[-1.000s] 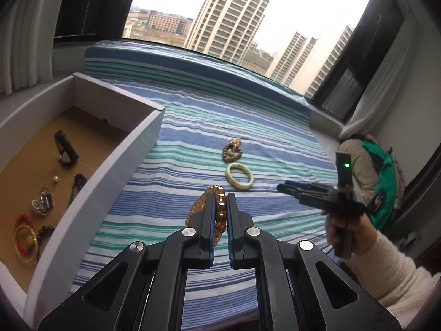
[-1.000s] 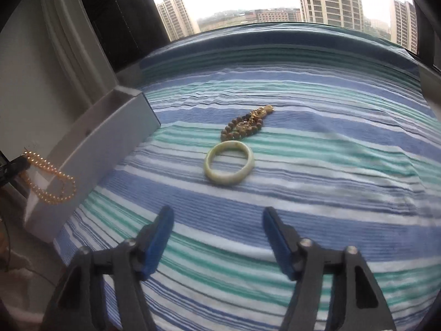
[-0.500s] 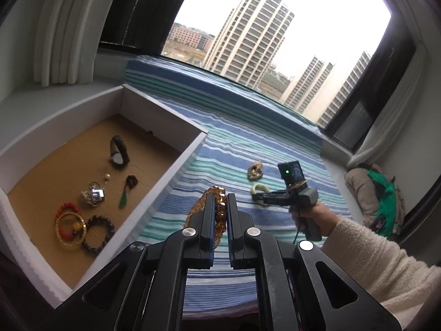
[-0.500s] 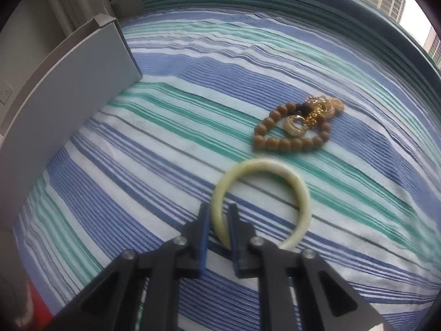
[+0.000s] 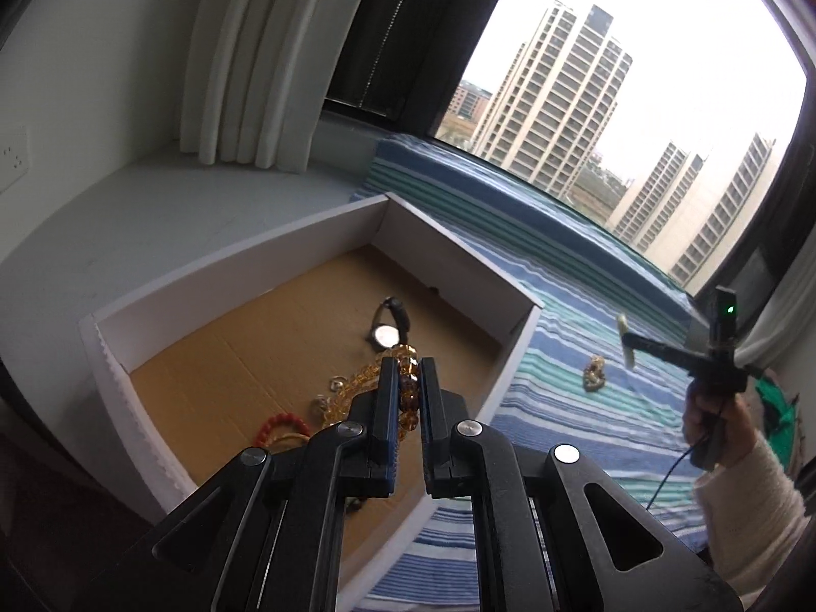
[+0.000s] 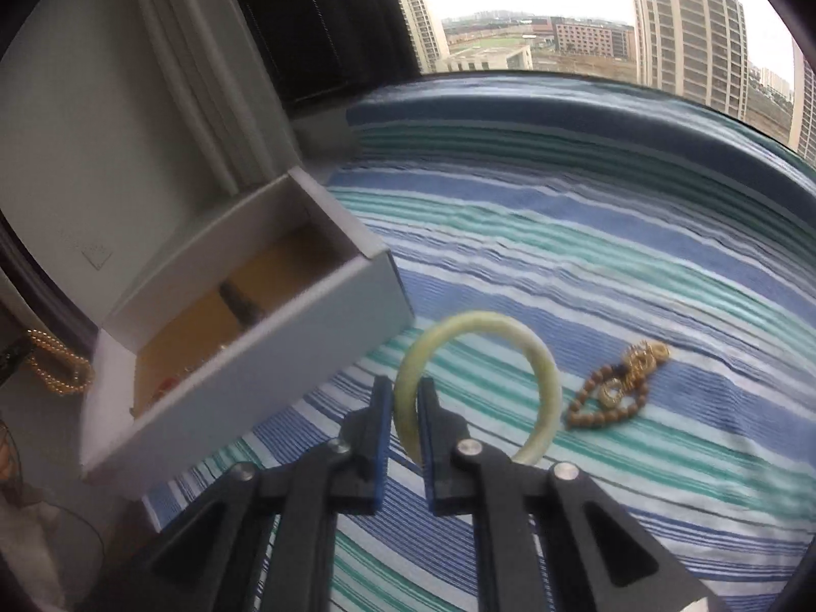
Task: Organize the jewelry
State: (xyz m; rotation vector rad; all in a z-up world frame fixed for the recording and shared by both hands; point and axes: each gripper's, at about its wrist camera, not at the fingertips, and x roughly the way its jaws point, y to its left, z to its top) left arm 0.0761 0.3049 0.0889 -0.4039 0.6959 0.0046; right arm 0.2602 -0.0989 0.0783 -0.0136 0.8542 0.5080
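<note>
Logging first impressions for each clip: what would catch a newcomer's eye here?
The left hand-held gripper pinches an amber bead bracelet above the open white box. The right hand-held gripper holds a pale green bangle over the striped cloth, with a brown bead bracelet lying beside it.
</note>
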